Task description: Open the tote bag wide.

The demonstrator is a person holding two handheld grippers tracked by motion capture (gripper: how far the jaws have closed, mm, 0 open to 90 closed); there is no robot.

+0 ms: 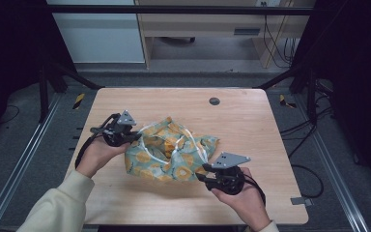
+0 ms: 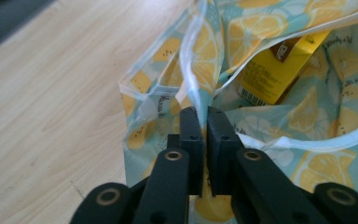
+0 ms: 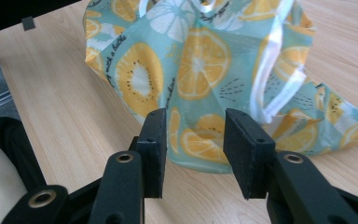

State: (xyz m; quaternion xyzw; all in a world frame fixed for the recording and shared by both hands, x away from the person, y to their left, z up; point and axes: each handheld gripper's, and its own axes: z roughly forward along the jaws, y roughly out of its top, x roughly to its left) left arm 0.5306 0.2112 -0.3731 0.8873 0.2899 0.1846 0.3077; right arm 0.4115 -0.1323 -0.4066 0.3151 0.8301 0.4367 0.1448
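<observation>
High view: the lemon-print bag (image 1: 171, 152) lies mid-table (image 1: 125, 203), long axis running from centre-left to lower right; left gripper (image 1: 135, 137) at its left edge, right gripper (image 1: 204, 175) just off its lower-right corner.
Left gripper view: jaws pinched on the bag's rim (image 2: 196, 88) – yellow box (image 2: 279, 70) inside, upper right.
Right gripper view: jaws half open, empty – bag just ahead (image 3: 196, 70).

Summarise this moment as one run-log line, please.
left gripper: shut on bag rim | right gripper: open, at bag | yellow box: inside bag

A light wooden counter (image 1: 125, 104) with a round grey grommet (image 1: 214, 101) stands on grey floor (image 1: 29, 159).
</observation>
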